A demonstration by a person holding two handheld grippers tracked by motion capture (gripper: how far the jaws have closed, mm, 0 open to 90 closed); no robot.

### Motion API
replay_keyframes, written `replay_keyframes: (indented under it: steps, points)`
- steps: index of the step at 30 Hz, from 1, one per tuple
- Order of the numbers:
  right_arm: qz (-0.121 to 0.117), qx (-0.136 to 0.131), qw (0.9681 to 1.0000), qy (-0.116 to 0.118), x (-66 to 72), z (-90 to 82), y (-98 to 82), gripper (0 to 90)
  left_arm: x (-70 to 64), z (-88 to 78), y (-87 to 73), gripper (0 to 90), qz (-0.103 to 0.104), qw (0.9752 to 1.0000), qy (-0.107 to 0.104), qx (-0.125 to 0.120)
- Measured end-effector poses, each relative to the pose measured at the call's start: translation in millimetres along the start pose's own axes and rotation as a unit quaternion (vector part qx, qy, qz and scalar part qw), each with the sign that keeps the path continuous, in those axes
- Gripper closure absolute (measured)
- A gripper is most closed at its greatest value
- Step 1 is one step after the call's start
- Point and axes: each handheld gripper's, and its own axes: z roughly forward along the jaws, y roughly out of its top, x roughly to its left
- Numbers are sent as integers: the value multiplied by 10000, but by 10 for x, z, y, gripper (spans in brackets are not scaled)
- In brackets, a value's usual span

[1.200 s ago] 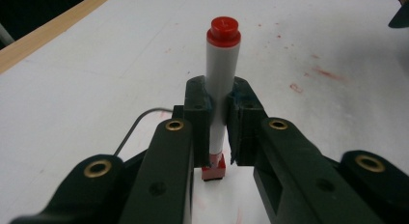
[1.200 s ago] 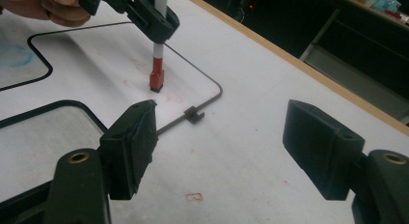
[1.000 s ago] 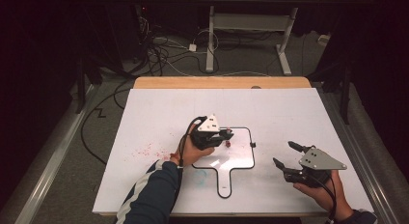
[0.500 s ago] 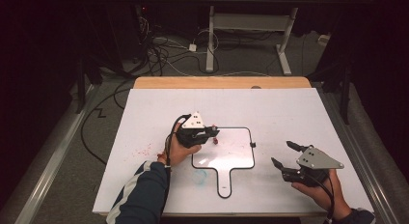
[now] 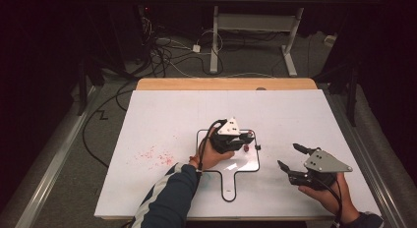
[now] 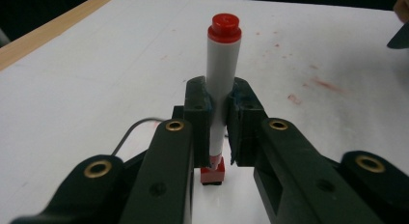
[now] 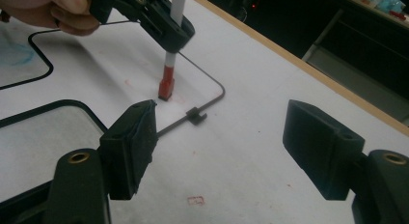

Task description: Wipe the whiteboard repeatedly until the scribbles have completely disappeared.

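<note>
My left gripper (image 5: 242, 141) is shut on a white marker (image 6: 222, 74) with red ends, held upright. The marker's lower red end (image 7: 166, 88) touches the small white handled board (image 5: 246, 162) near its right edge. That board has a thin black outline and a small clip (image 7: 197, 116) on the edge. In the right gripper view the left gripper (image 7: 159, 21) and the marker (image 7: 175, 11) stand ahead and to the left. My right gripper (image 5: 289, 157) hovers to the right of the board, open with nothing between its fingers (image 7: 130, 147).
A large white sheet (image 5: 162, 120) covers the table, with a wooden strip (image 5: 226, 84) along the far edge. Red marker specks (image 5: 155, 156) lie left of the board, and a blue smear (image 7: 14, 52) is near its handle. Cables and desk legs sit on the floor beyond.
My left gripper, still holding the marker, slid left over the board and has come back right, near the board's right edge. The right gripper has barely moved.
</note>
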Motion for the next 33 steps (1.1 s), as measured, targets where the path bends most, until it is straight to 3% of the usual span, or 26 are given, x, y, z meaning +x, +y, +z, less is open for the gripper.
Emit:
replay_keyframes:
  steps: [7,15,20,28,33]
  points:
    - [-10,-18,10000,-9,6,-14,3,286,-69,198,143,789,271,9995,-126,102]
    - [-2,-6,10000,-24,-10,-32,-11,286,66,85,83,789,23,9999,58,155]
    - [-3,5,10000,-48,-3,-32,-6,287,125,-44,26,789,-156,9995,143,252]
    - [-16,35,10000,-70,0,-23,-6,287,309,-441,-179,789,-456,9974,412,367]
    - [-25,55,10000,-42,9,3,-4,287,305,-634,-256,789,-450,9970,402,477]
